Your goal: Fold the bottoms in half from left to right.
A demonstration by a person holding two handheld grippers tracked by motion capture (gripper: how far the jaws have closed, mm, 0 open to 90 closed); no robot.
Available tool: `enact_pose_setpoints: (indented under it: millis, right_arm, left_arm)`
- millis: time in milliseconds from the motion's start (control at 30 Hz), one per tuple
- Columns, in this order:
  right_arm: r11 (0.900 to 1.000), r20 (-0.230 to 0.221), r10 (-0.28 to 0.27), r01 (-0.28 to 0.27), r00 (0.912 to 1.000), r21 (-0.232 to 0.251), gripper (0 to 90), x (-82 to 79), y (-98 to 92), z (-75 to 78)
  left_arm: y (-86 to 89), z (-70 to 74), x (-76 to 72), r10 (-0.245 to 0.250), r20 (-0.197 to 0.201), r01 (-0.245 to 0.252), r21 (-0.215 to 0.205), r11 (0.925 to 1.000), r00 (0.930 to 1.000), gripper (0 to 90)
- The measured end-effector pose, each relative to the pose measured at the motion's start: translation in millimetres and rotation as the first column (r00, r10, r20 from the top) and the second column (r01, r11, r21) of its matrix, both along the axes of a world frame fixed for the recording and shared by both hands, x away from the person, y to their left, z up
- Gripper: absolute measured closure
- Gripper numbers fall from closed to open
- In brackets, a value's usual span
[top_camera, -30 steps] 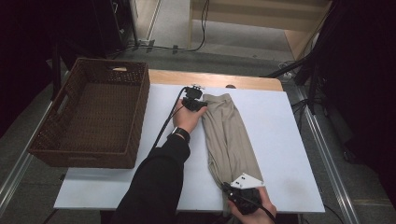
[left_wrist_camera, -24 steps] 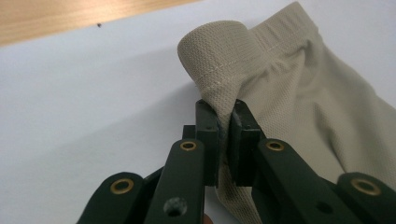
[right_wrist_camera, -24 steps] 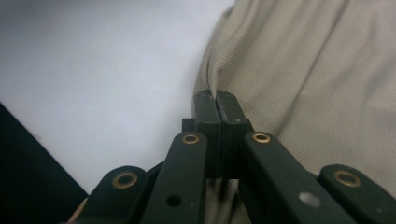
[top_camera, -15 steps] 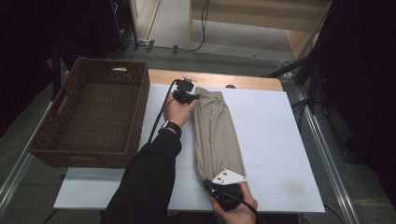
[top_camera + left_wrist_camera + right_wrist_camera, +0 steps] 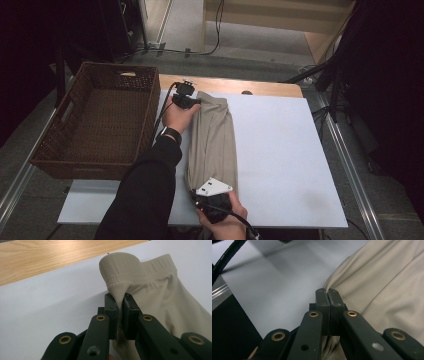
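Observation:
A beige knit garment lies folded into a long strip on the white table top, running from the far edge toward the near edge. My left gripper is shut on its far hemmed corner, which bunches up above the jaws. At the near end my right gripper is shut on the cloth edge; fabric comes out below its jaws. In the left gripper view the gripper pinches the cloth between its pads. The right gripper has its pads pressed together on the fabric.
A dark wicker basket stands on the left, its right wall close to the left forearm. A wooden strip borders the table's far edge. The right half of the white top is bare. Metal rails run along both sides.
Both hands have carried the garment leftward across the table, toward the basket. The strip has straightened and now lies nearer the table's left half. Both grips are unchanged.

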State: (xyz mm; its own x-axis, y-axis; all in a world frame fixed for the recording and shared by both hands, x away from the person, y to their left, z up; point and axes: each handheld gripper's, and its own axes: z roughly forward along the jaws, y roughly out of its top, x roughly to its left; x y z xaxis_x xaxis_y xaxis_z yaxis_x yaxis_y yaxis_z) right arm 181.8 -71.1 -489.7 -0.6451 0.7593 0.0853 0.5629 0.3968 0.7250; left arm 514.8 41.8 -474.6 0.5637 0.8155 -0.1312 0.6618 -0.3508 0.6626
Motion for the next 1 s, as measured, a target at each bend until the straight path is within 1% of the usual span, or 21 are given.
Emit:
enact_pose_setpoints:
  millis: [33,67,100,133,167,233,300,367,400,467,500,567,633,700,733,767,800,833,900,933,1000]
  right_arm:
    - [1.0,0.004,0.005,-0.005,1.0,-0.002,87.2,0.7,0.1,-0.8]
    - [1.0,0.009,0.006,-0.006,0.9999,0.004,86.6,1.4,-0.5,-2.2]
    - [0.999,0.003,0.019,-0.019,0.9998,0.026,83.7,2.0,-1.8,-3.9]
    - [0.998,0.001,0.042,-0.042,0.9991,0.046,73.0,2.7,-4.0,-5.1]
    - [0.997,0.005,0.049,-0.049,0.9988,0.054,61.3,2.4,-6.3,-5.0]
    - [0.996,0.019,0.05,-0.051,0.9986,0.076,45.2,0.2,-12.9,-1.8]
    - [0.992,0.039,0.067,-0.071,0.997,0.103,38.6,-2.5,-23.4,2.9]
    - [0.993,0.056,0.07,-0.075,0.996,0.095,31.9,-4.0,-34.1,6.4]
    - [0.993,0.061,0.072,-0.077,0.9956,0.092,27.9,-4.1,-40.1,7.4]
    - [0.994,0.052,0.061,-0.066,0.9968,0.092,24.1,-4.2,-53.1,8.8]
    - [0.992,0.047,0.06,-0.064,0.9971,0.105,21.8,-4.2,-59.6,9.1]
    - [0.99,0.037,0.058,-0.062,0.9976,0.123,16.0,-4.4,-72.2,9.2]
    - [0.989,0.04,0.053,-0.058,0.9978,0.137,14.3,-7.7,-83.6,9.0]
    - [0.988,0.043,0.047,-0.053,0.998,0.148,12.1,-11.6,-93.8,8.2]
    - [0.987,0.046,0.043,-0.05,0.998,0.155,11.6,-13.8,-98.2,8.0]
    - [0.987,0.052,0.032,-0.04,0.9981,0.159,7.3,-16.3,-101.4,7.8]
    - [0.987,0.058,0.022,-0.031,0.9981,0.159,4.9,-18.8,-104.6,7.7]
    - [0.986,0.058,0.015,-0.024,0.9982,0.166,0.7,-21.4,-107.1,7.3]
    - [0.986,0.063,0.009,-0.02,0.998,0.163,0.0,-25.9,-110.5,6.1]
    - [0.987,0.065,0.012,-0.022,0.9978,0.159,0.0,-27.7,-111.5,5.8]
    - [0.99,0.077,0.006,-0.017,0.997,0.141,0.0,-30.6,-112.4,5.7]
  left_arm:
    - [1.8,0.1,0.2,-0.002,-0.007,0.002,-0.008,1.0,1.0,84.1]
    - [4.0,0.4,0.4,-0.005,-0.013,0.004,-0.03,0.9995,0.9999,83.0]
    - [5.7,1.2,0.0,-0.002,-0.019,0.001,-0.054,0.9985,0.9998,79.6]
    - [6.7,2.7,-0.8,-0.001,-0.013,0.0,-0.063,0.998,0.9999,73.2]
    - [6.6,4.7,-2.4,0.004,-0.003,-0.005,-0.076,0.9971,1.0,66.4]
    - [6.8,11.1,-6.5,0.029,0.002,-0.028,-0.086,0.9959,0.9996,49.3]
    - [9.0,19.8,-12.1,0.028,0.0,-0.027,-0.158,0.9871,0.9996,38.7]
    - [10.4,28.1,-20.5,0.024,0.017,-0.02,-0.196,0.9804,0.9996,32.8]
    - [10.7,31.1,-25.6,0.011,0.022,-0.006,-0.211,0.9774,0.9997,29.2]
    - [11.2,33.9,-37.2,-0.039,0.024,0.044,-0.24,0.9699,0.9989,19.8]
    - [11.8,34.5,-44.2,-0.054,0.027,0.059,-0.249,0.9667,0.9982,17.5]
    - [15.1,33.1,-61.6,-0.084,0.033,0.09,-0.289,0.9532,0.9959,14.3]
    - [17.8,31.2,-76.0,-0.108,0.043,0.116,-0.303,0.946,0.9932,12.0]
    - [21.5,30.0,-93.0,-0.137,0.055,0.147,-0.3,0.9425,0.989,11.8]
    - [23.5,29.1,-101.6,-0.147,0.059,0.158,-0.31,0.9373,0.9873,11.8]
    - [25.5,28.4,-110.6,-0.158,0.065,0.17,-0.316,0.9335,0.9854,11.8]
    - [27.4,27.9,-120.4,-0.168,0.077,0.184,-0.313,0.932,0.9828,11.7]
    - [29.2,26.9,-130.4,-0.183,0.091,0.203,-0.308,0.9295,0.9788,11.7]
    - [32.2,23.6,-149.6,-0.213,0.106,0.235,-0.292,0.927,0.9712,11.4]
    - [34.3,21.5,-158.7,-0.226,0.108,0.249,-0.296,0.9224,0.9681,8.9]
    - [38.7,18.9,-175.9,-0.24,0.116,0.264,-0.307,0.9144,0.9639,8.0]
